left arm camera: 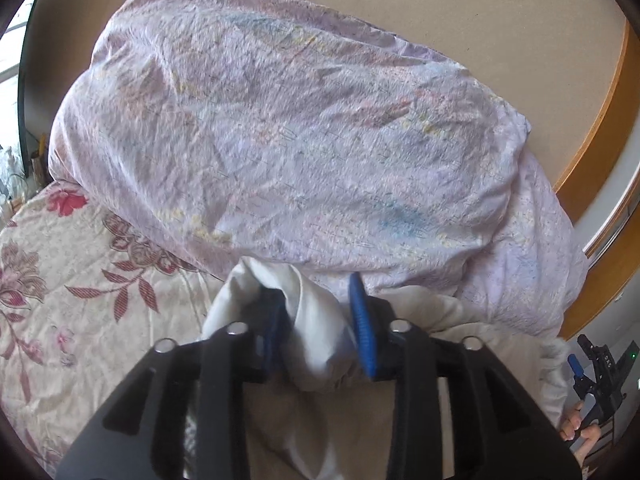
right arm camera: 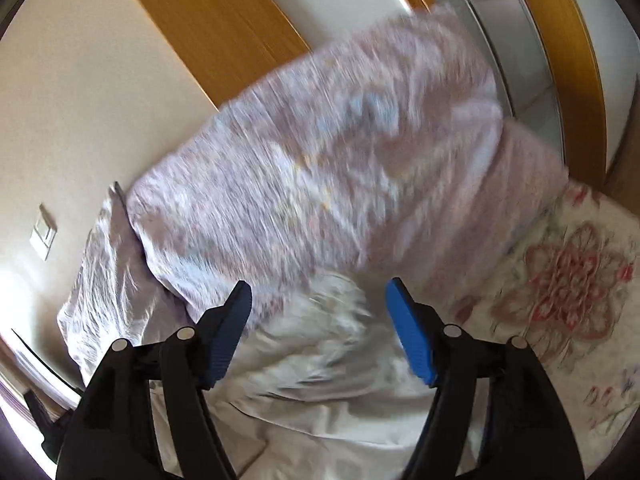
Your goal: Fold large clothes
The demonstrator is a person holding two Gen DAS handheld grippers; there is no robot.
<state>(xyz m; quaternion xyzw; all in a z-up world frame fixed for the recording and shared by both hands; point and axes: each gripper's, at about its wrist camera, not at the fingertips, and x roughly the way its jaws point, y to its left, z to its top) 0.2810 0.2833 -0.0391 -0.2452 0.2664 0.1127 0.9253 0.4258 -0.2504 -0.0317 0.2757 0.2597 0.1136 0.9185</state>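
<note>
Holding a bunched white edge, my left gripper (left arm camera: 320,320) is clamped on the lilac printed cover (left arm camera: 280,132), which billows above the floral bedspread (left arm camera: 80,280). It looks light, soft and crinkled; I'd grip hems or corners. My right gripper (right arm camera: 318,332) gapes wide, holding nothing.

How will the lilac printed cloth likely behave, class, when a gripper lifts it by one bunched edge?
The lilac cloth is creased and billowing, so it will probably flop and drape rather than hold shape. The left gripper bunches its white edge easily, suggesting thin, light fabric. The right gripper is open, so that side would probably sag.
</note>
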